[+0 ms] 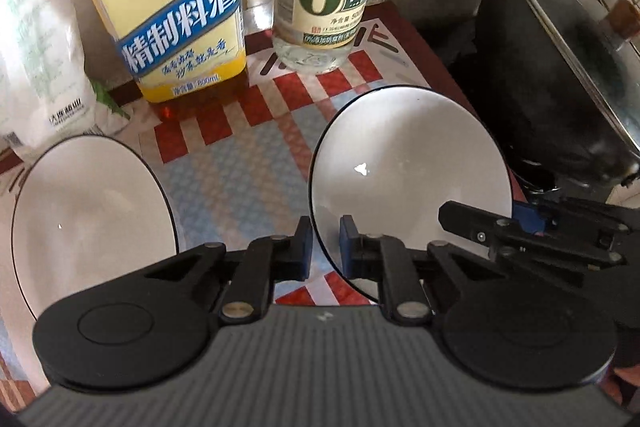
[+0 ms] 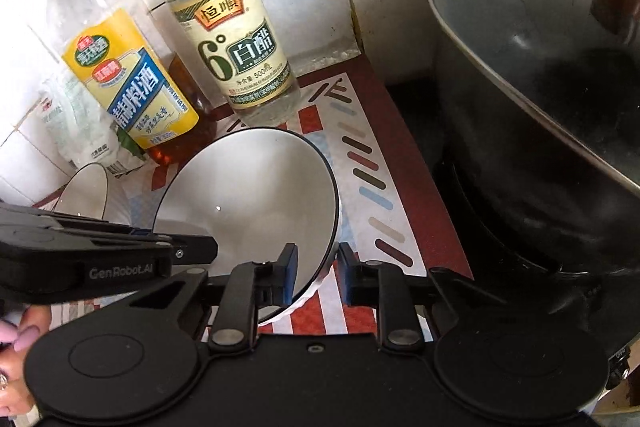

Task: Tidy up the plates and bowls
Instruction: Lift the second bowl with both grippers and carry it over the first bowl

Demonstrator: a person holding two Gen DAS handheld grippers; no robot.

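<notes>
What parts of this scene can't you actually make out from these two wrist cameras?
- Left bowl: left wrist view, lower part hidden by the left gripper; right wrist view, mostly behind that gripper's body.
- Right bowl: near rim covered by the right gripper; firm contact unclear.
- Wok: cut off by the frame edge.
- White bag: print blurred.

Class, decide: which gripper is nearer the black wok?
Right. The right gripper straddles the bowl's rim on the side facing the wok; the left gripper straddles the opposite rim.
</notes>
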